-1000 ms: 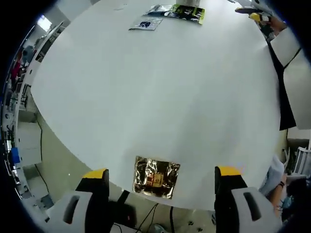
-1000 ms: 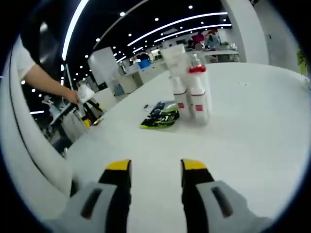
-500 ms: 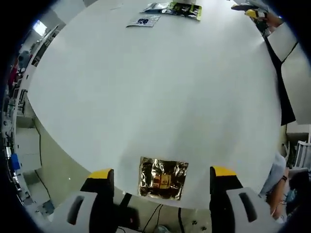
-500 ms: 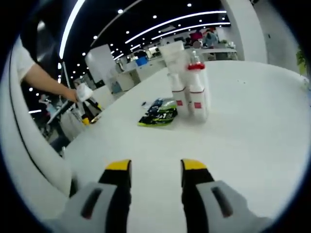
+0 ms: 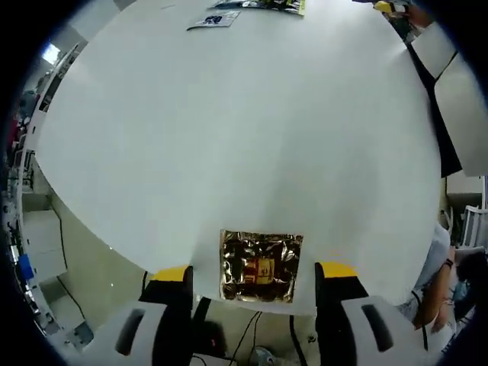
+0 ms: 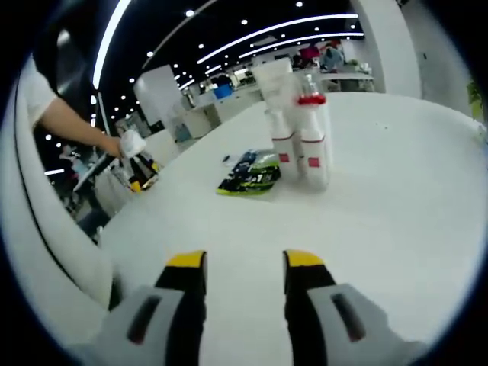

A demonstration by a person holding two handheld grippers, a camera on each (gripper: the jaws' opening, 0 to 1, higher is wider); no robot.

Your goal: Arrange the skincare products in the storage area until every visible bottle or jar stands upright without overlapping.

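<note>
Bottles [image 6: 303, 133] stand upright in a tight cluster well ahead in the right gripper view, on the white round table [image 6: 381, 198]; two white ones with red bands and labels side by side, touching or nearly so, one with a red collar under a clear cap, and a taller white tube just behind them; whether a further item hides in the cluster I cannot tell. Just to their left lies a green-and-black sachet [image 6: 252, 181] flat on the tabletop, with a smaller dark packet at its far edge. The right gripper [image 6: 236, 263] hovers low over the table, well short of the bottles, its yellow-tipped jaws a modest gap apart and holding nothing. At the left edge of that view a person's hand [image 6: 126, 145] holds something white beside a yellow-tipped tool.

Over in the left gripper view, the camera looks down on the white table [image 5: 244, 137]; a gold foil sachet [image 5: 261, 267] lies flat right at the near rim, framed between the jaws of the left gripper [image 5: 255, 273], which stand wide apart on either side of it without touching it. Far across the table, at the top of the view, a small blue-and-white packet [image 5: 213, 20] lies flat, with the green-and-black sachet [image 5: 263, 4] just beyond it.
</note>
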